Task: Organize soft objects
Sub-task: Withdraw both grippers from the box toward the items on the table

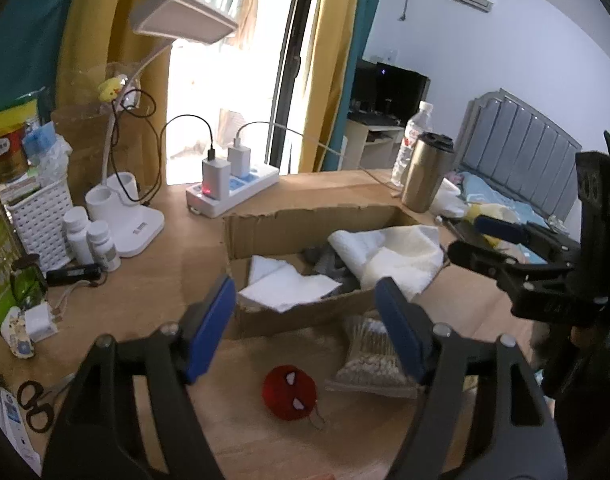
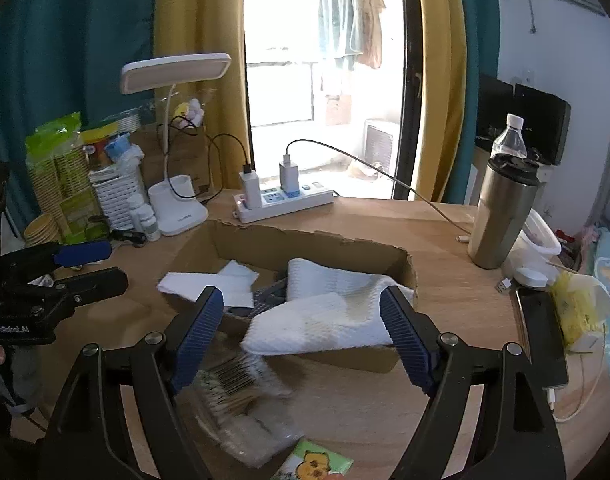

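Note:
A shallow cardboard box [image 1: 273,232] [image 2: 305,246] sits mid-desk. It holds a white towel [image 1: 401,254] [image 2: 325,316], white tissue sheets [image 1: 289,286] [image 2: 221,284] and something grey under them. My left gripper [image 1: 309,316] is open and empty, above the box's near wall. A red Spider-Man plush ball [image 1: 291,394] lies on the desk below it, beside a clear bag of cotton swabs [image 1: 371,354] [image 2: 241,400]. My right gripper [image 2: 303,328] is open and empty, over the towel and the box's near edge; it also shows in the left wrist view [image 1: 501,244].
A white desk lamp [image 1: 129,224] [image 2: 181,204], power strip with chargers [image 1: 233,190] [image 2: 285,200], pill bottles [image 1: 91,244] and white basket [image 1: 41,216] stand behind and left. A steel tumbler [image 1: 425,172] [image 2: 503,212] and water bottle [image 2: 509,138] stand right. Scissors [image 1: 33,404] lie front left.

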Demonstrator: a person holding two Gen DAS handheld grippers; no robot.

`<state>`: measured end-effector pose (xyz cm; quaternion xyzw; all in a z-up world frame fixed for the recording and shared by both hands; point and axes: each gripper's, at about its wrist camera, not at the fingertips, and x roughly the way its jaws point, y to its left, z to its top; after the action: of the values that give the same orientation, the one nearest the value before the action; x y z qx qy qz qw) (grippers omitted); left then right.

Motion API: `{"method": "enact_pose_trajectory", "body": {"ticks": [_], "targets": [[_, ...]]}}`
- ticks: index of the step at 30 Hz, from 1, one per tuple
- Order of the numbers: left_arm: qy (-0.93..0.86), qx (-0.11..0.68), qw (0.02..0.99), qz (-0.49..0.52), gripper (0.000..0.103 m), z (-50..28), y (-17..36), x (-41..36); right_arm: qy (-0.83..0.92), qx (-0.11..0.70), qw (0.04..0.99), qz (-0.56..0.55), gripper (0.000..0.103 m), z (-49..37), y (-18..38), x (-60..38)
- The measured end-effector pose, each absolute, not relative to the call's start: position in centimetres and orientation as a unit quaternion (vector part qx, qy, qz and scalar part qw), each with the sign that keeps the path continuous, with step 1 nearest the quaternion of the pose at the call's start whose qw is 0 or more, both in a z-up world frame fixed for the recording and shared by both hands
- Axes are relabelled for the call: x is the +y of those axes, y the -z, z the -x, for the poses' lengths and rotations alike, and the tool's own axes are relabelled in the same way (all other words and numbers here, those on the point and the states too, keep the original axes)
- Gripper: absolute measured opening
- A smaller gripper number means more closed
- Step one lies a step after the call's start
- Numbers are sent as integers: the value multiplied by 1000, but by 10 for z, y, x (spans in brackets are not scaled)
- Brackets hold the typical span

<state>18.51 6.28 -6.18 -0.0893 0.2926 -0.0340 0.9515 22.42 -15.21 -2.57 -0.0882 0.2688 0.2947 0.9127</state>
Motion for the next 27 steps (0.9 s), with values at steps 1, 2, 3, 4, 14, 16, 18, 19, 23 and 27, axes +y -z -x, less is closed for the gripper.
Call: {"method": "enact_pose_trajectory", "body": {"ticks": [1,2,3,4,14,16,18,19,23,27], "targets": [[33,291,952,90,74,-182,62,63,-295,268,913,89,83,-222,25,-151],[32,291,952,92,74,-180,62,64,-296,267,913,90,83,-219,24,-151],[31,291,952,94,74,-178,62,65,-297,266,912,91,83,-215,24,-150],[30,290,952,96,74,-176,62,65,-298,266,912,92,83,-212,23,-149],[29,291,951,104,74,-156,66,67,-307,273,906,102,83,-185,30,-143],[29,294,950,104,74,-153,70,67,-307,277,904,104,83,-181,33,-143],[29,297,949,106,74,-150,73,66,-308,282,903,105,83,-178,37,-142],[29,299,948,106,74,-149,75,66,-308,284,902,105,83,-177,39,-142],[28,307,945,107,74,-147,82,65,-310,294,898,104,83,-174,49,-141],[25,317,942,107,74,-146,89,63,-313,305,893,104,83,-172,59,-142]]}}
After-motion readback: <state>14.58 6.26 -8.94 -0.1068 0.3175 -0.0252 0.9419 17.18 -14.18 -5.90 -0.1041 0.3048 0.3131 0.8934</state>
